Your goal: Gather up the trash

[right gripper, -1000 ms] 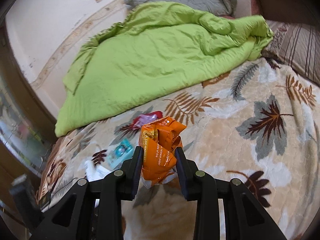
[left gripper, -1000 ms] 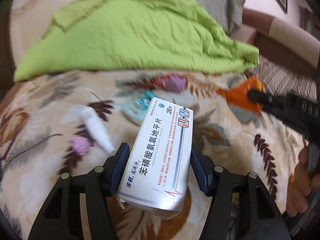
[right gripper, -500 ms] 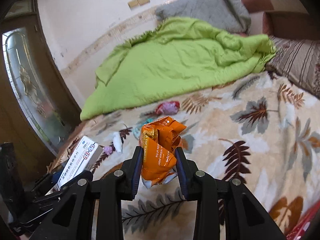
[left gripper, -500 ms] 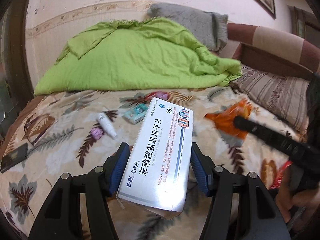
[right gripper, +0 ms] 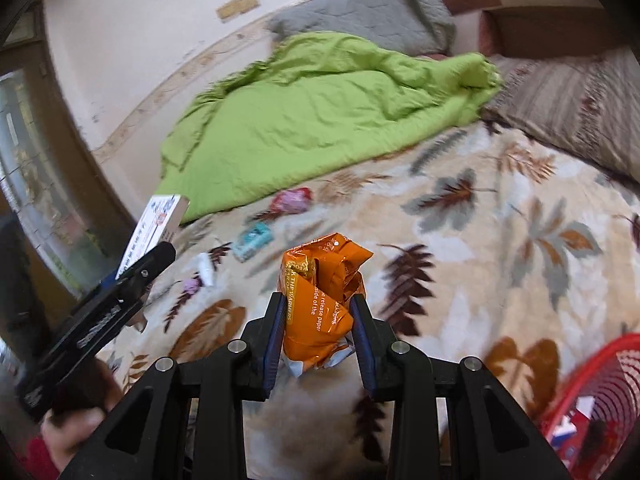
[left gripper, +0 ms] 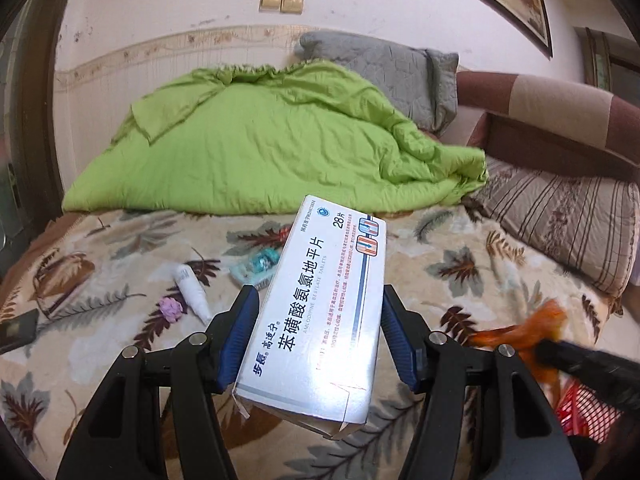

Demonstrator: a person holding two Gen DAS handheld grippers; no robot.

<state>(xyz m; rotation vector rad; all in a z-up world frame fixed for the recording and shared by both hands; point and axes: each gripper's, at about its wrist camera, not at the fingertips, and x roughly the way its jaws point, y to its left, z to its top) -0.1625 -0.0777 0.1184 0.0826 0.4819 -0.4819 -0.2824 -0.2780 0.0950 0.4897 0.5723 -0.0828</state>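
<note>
Held stock, two pieces: in our left gripper (left gripper: 318,344) one white medicine box (left gripper: 320,308), fingers clamped on its long sides; in our right gripper (right gripper: 318,336) one crumpled orange wrapper (right gripper: 320,300), fingers narrow and pinching its lower half. Both hang above the bed (right gripper: 500,240). One red mesh basket (right gripper: 600,392) sits low right, holding some items already. Loose on the bed, four pieces: one pink wrapper (right gripper: 292,200), one teal packet (right gripper: 252,238), one white tube (left gripper: 191,290), one purple wad (left gripper: 170,308). Risks, as we judge them: the box is gripped near its back end and could pivot out; the light wrapper could miss the basket rim if released early.
</note>
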